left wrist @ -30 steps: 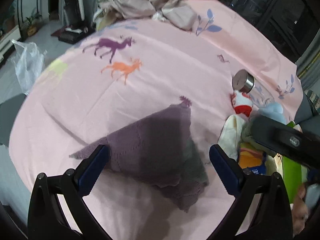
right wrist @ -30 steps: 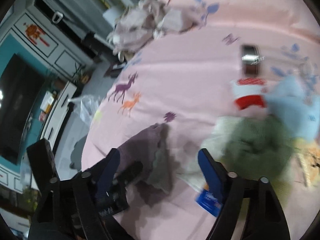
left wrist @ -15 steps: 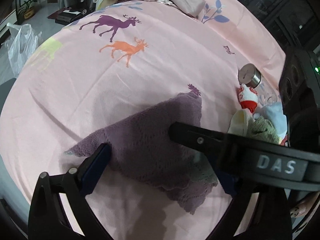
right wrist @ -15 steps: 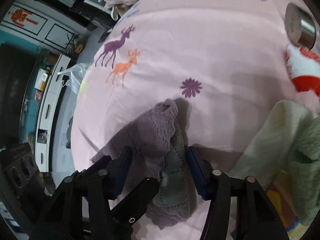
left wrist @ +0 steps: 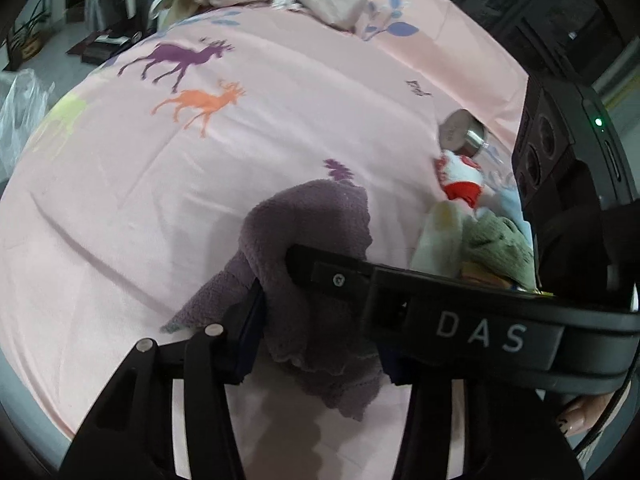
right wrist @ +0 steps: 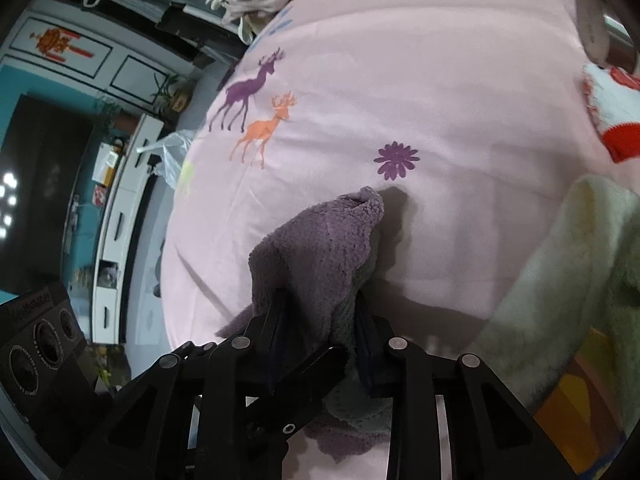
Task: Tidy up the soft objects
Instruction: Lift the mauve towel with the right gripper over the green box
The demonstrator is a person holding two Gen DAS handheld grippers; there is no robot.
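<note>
Fingers [right wrist: 362, 344] of both grippers half-buried in bunched purple towel [right wrist: 320, 248]

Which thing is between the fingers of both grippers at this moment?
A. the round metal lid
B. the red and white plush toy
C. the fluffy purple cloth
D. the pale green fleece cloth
C: both views show the fluffy purple cloth bunched between blue pads, those of the right gripper and those of the left gripper, whose jaws have just been closing on it.
</note>
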